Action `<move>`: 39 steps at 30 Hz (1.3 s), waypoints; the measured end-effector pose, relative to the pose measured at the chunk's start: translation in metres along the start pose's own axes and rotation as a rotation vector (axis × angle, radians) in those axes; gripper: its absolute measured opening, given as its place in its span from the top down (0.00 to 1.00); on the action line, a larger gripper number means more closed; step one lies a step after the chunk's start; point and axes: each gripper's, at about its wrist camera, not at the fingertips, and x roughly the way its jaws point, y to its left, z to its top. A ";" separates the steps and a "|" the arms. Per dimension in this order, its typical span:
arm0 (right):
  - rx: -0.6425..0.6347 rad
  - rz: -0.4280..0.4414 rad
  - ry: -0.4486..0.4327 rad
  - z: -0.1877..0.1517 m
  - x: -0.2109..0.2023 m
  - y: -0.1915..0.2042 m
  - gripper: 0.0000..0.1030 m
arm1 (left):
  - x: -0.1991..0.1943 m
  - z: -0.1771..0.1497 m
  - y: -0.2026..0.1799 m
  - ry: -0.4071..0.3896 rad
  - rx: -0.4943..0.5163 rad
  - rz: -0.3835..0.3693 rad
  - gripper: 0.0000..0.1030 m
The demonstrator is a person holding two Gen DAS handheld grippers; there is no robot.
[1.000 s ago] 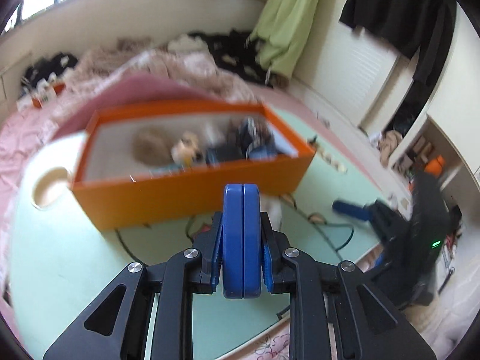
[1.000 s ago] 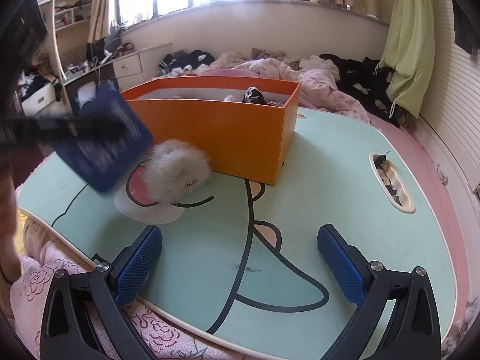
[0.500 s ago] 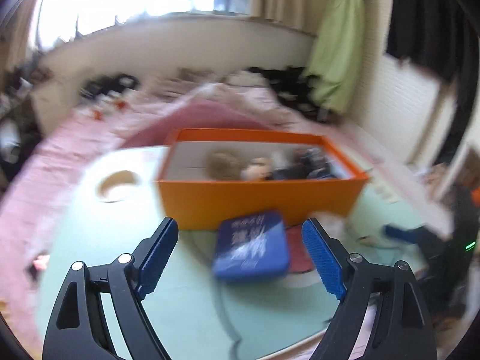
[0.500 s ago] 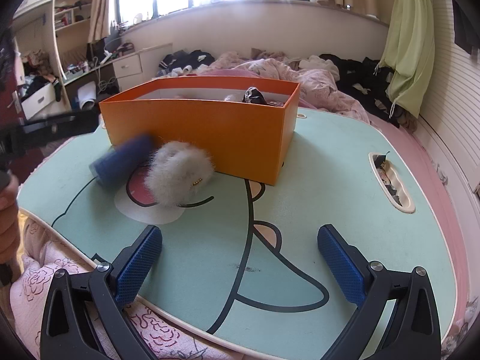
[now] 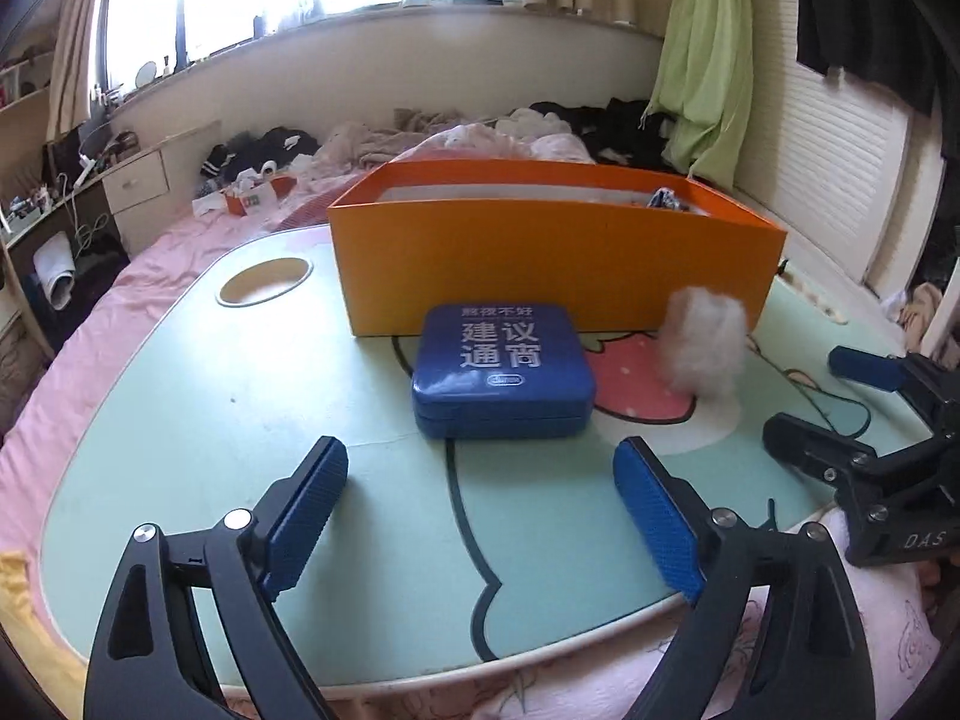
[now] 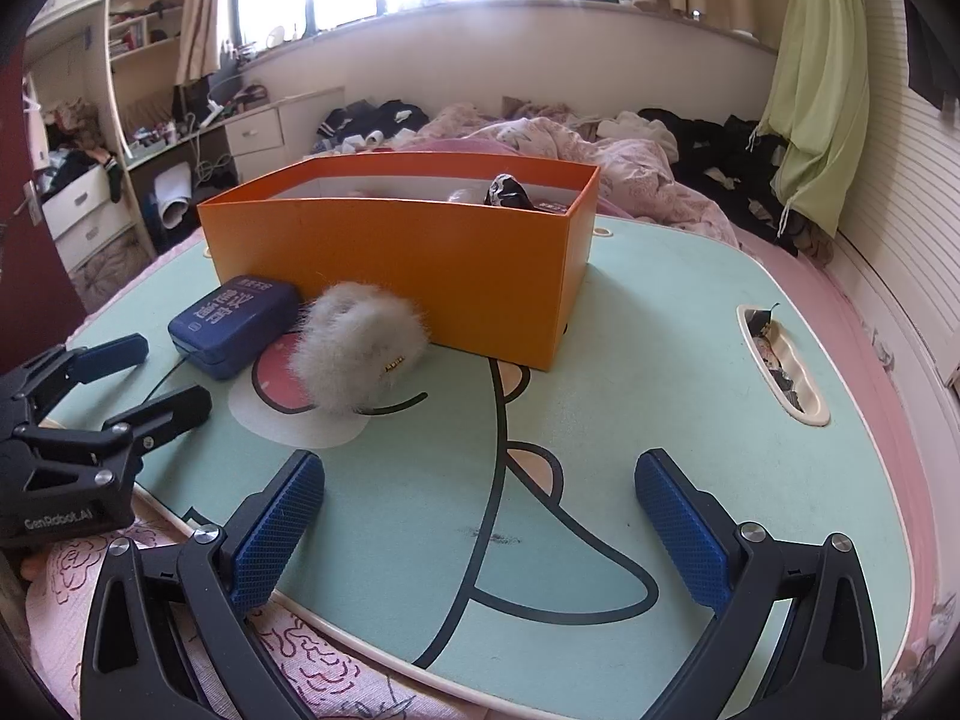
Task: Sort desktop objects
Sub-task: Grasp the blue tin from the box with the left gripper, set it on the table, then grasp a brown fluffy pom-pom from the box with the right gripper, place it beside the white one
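Observation:
A blue tin [image 5: 504, 369] with white characters lies flat on the mint-green table [image 5: 210, 420], just before the orange box [image 5: 552, 264]. My left gripper [image 5: 480, 462] hovers short of the tin, its jaws opening with nothing between them. A grey fluffy pouch [image 5: 705, 348] stands to the tin's right, against the box. In the right wrist view the tin [image 6: 237, 321], pouch [image 6: 357, 354] and box [image 6: 390, 264] lie ahead, with the left gripper [image 6: 150, 381] at the left edge. My right gripper [image 6: 480, 474] is open and empty over the table's near edge.
The box holds several items, mostly hidden by its wall. A round cup hole [image 5: 264, 279] is sunk in the table's far left, and an oblong slot [image 6: 780, 366] with small bits at its right. Pink bedding surrounds the table; a desk with drawers [image 6: 258, 132] stands beyond.
The left gripper, shut on the blue tin a second ago, has spread its jaws and let it go; the tin now rests flat on the table. The right gripper has stayed still.

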 end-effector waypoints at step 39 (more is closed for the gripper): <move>-0.125 0.145 0.335 0.195 0.145 0.078 0.66 | 0.005 0.005 -0.002 -0.014 -0.005 -0.014 0.00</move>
